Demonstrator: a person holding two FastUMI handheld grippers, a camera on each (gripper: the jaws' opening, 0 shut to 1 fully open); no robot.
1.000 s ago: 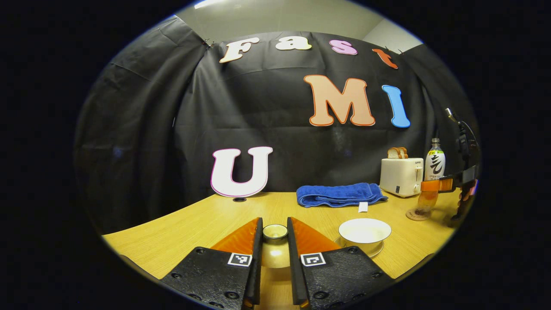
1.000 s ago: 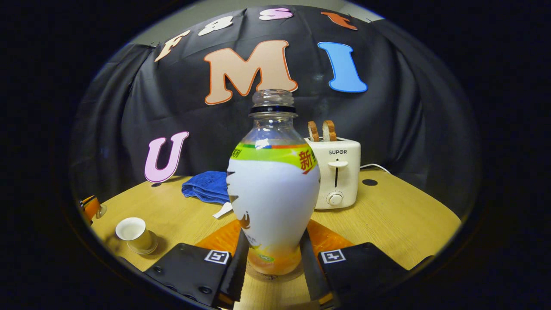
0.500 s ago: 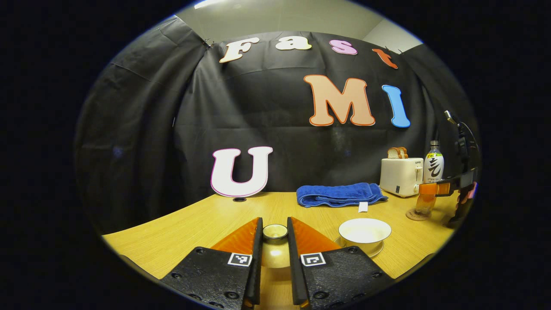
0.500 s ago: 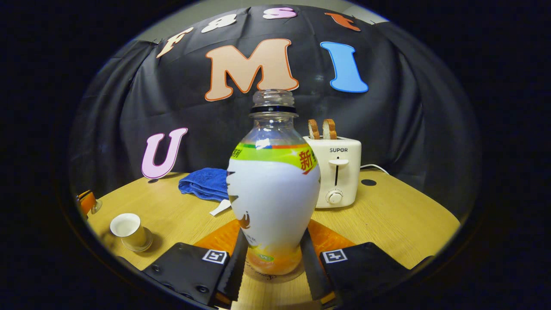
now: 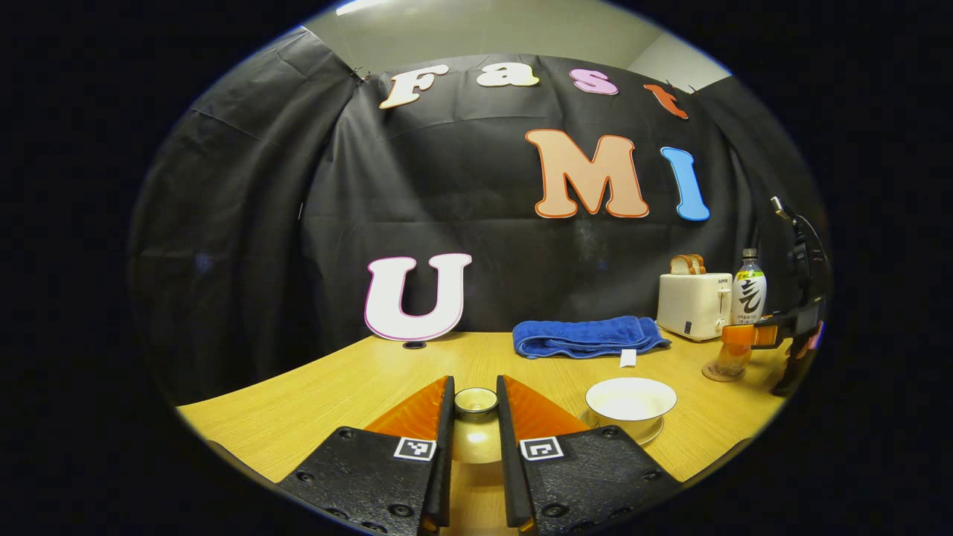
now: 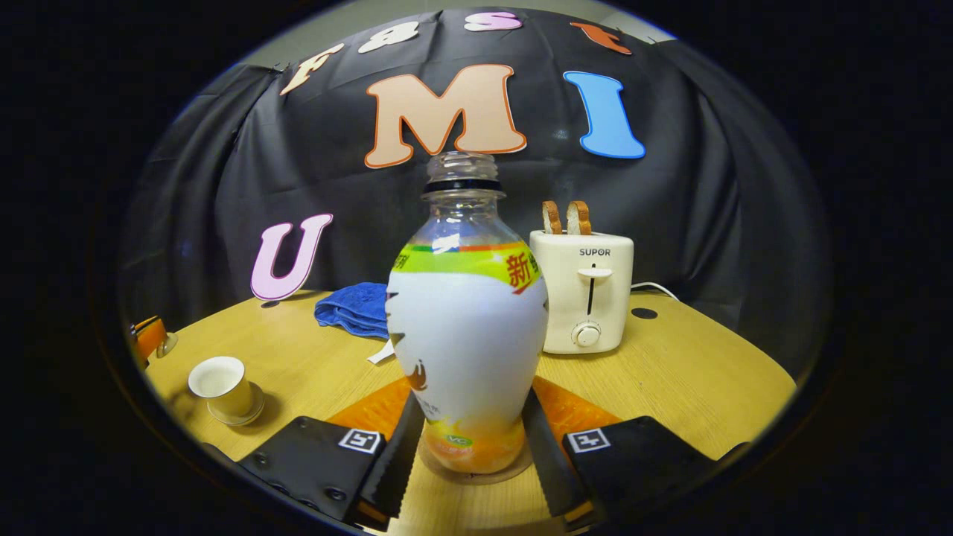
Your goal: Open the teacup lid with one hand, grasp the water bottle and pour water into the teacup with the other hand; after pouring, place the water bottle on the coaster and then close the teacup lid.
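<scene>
The bottle (image 6: 467, 327) has come down onto the coaster (image 6: 476, 470) near the bench's right edge; the right gripper (image 6: 467, 447) remains clamped on its base. The left gripper (image 5: 474, 417) holds the lid (image 5: 476, 400) beside the open cup (image 5: 630, 402). Release follows, then closing.

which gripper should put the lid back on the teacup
Left. The left gripper holds the teacup lid pinched between its fingers, with the open teacup just beside it. The right gripper is across the table at the water bottle on the coaster.
</scene>
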